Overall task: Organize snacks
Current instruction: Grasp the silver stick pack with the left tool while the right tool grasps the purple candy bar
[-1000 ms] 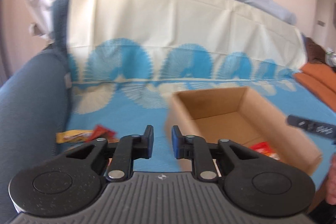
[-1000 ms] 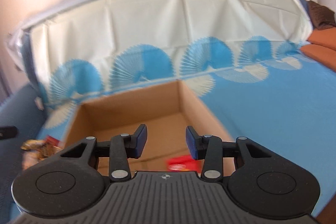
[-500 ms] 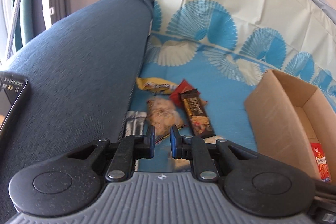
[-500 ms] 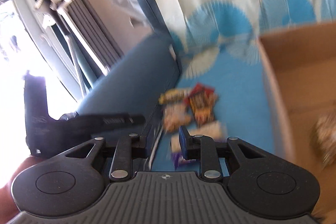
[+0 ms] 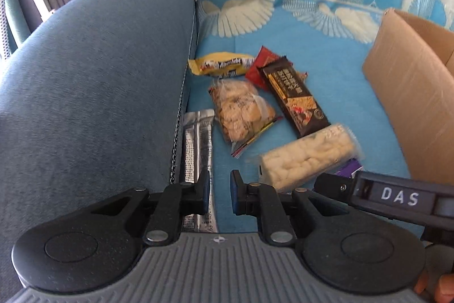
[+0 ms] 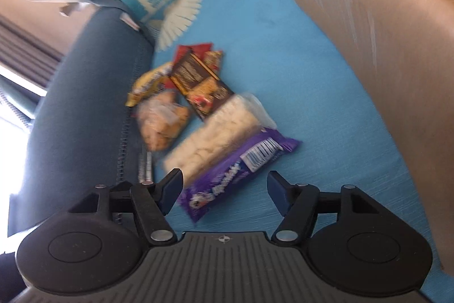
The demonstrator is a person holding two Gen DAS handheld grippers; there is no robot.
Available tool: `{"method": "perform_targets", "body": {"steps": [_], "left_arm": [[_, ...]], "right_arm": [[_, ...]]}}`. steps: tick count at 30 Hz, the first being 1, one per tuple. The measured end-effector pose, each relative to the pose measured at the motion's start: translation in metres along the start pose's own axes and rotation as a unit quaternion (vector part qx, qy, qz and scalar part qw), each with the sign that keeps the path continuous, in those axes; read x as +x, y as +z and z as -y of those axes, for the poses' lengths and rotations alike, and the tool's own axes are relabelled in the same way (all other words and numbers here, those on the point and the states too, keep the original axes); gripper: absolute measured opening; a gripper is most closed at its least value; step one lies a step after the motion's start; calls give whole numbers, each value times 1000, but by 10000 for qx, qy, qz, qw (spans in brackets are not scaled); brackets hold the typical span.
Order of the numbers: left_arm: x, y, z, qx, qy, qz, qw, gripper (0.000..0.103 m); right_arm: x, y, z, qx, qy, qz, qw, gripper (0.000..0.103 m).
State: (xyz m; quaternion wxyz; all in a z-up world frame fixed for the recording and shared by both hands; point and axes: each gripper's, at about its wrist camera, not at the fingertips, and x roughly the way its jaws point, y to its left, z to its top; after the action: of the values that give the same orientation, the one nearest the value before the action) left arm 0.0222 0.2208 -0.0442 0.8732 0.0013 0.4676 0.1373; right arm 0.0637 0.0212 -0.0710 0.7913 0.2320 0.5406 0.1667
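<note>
A pile of snacks lies on the blue sofa cover beside the armrest: a yellow packet, a red packet, a dark brown cracker bar, a clear bag of cookies, silver sachets, a white rice-cracker pack and a purple packet. My left gripper hovers over the silver sachets, its jaws only a narrow gap apart and empty. My right gripper hangs above the purple packet; its jaws are opening wide and the pads touch nothing.
An open cardboard box stands to the right of the pile, its wall close to my right gripper. The grey-blue armrest rises on the left. A cream and blue patterned cover drapes the backrest.
Both grippers swung left from the cardboard box and dropped toward the snack pile by the armrest. The right jaws spread much wider. The left jaws kept their narrow gap.
</note>
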Motion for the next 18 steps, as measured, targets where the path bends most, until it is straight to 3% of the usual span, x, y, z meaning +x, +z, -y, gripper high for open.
{"method": "perform_targets", "body": {"steps": [2,5,8,11,15,16,17,18], "left_arm": [[6,1,2,-3,27,-78,10000,22],[15,2,9,63,97,-194,9997,33],[25,3,15,158,298,-324,9989,33],[37,4,22,351,553,-491,9966,33],[46,5,22,345,732,-621,9948,27],[47,5,22,328,780,-635,9944,22],[48,6,23,343,854,-648,9936,11],[48,5,22,366,913,-658,9930,9]], "right_arm": [[3,0,-4,-207,-151,36,9997,58],[3,0,-5,-503,-340,70,9981,32],[-2,2,-2,-516,-355,83,9980,21],[-8,3,-3,-736,-456,79,9962,0],[-10,2,1,-1006,-532,-173,9934,0],[-10,1,3,-1052,-543,-252,9926,0],[-10,-1,5,-1078,-512,-320,9923,0],[-11,-2,7,-1084,-453,-360,9924,0]]}}
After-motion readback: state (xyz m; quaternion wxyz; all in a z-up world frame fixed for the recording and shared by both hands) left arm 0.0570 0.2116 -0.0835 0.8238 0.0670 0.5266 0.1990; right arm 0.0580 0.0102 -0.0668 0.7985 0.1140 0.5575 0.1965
